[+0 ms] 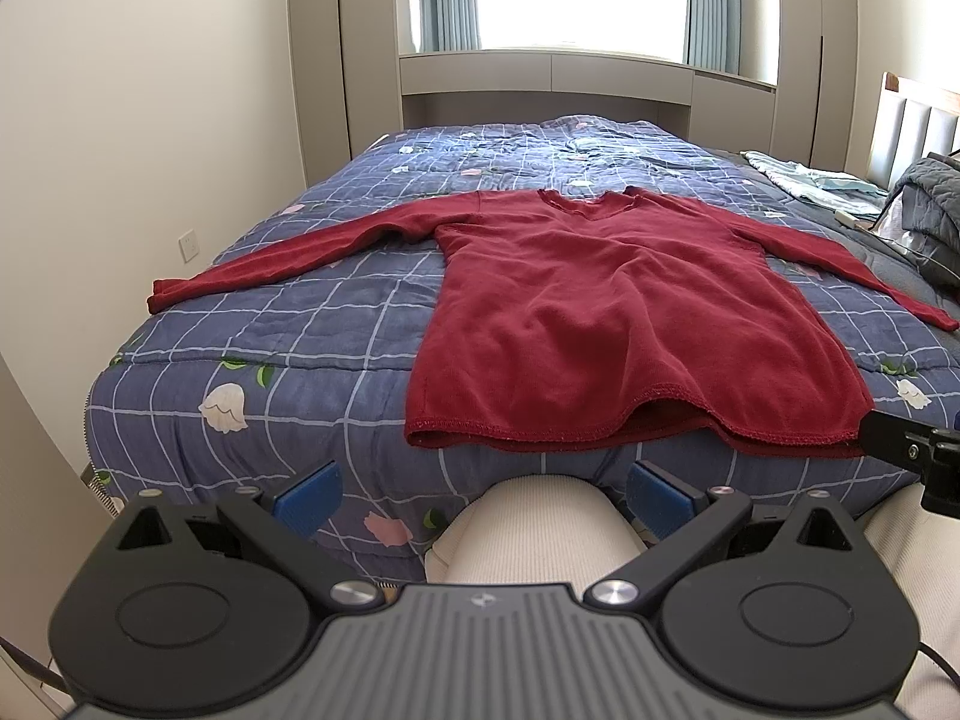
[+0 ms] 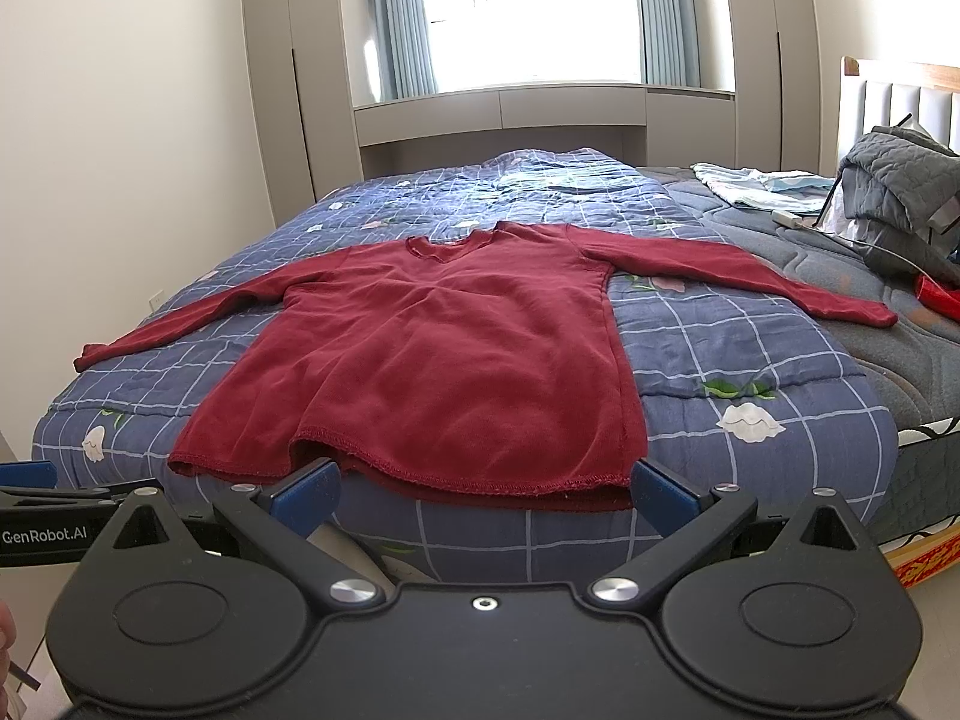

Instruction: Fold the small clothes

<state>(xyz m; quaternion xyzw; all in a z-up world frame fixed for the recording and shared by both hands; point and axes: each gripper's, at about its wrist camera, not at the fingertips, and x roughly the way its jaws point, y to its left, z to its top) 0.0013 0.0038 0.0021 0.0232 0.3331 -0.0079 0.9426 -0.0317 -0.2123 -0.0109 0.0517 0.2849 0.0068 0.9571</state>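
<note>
A dark red long-sleeved top (image 1: 624, 312) lies flat on the bed, face up, collar toward the window, both sleeves spread out sideways, hem hanging slightly over the near bed edge. It also shows in the right wrist view (image 2: 432, 360). My left gripper (image 1: 483, 495) is open and empty, held below and in front of the hem, above a knee in pale trousers. My right gripper (image 2: 483, 495) is open and empty, its blue fingertips just in front of the hem, apart from it.
The bed carries a blue checked floral quilt (image 1: 312, 324). A grey blanket pile (image 2: 900, 192), light blue clothes (image 2: 762, 186) and a red item (image 2: 939, 297) lie at the right by the headboard. A wall and wardrobes stand on the left.
</note>
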